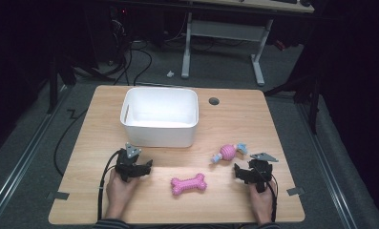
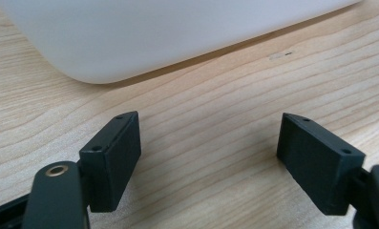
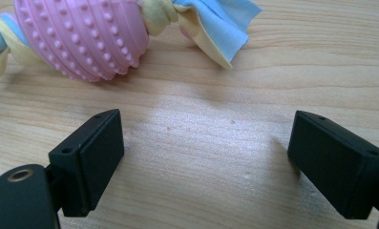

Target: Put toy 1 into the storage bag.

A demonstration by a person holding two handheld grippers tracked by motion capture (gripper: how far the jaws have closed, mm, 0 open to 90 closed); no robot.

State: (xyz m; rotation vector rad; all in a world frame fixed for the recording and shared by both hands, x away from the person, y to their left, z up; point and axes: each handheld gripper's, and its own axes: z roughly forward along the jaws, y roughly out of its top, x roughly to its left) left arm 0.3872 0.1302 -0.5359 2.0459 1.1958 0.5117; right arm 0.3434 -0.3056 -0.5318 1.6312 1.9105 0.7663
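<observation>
High view: white bin [image 1: 160, 117] toward the table's [image 1: 96, 200] far edge, bone toy [image 1: 188, 184] near the front edge.

Left gripper view: left claw [image 2: 208, 155] apart, empty.

Right gripper view: right claw [image 3: 206, 160] apart; advance squarely onto the ball toy [image 3: 84, 36].

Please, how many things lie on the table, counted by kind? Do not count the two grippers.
Pet toys: 2, a pink bone and a pink ball with cloth ends
White bins: 1
Total: 3
</observation>
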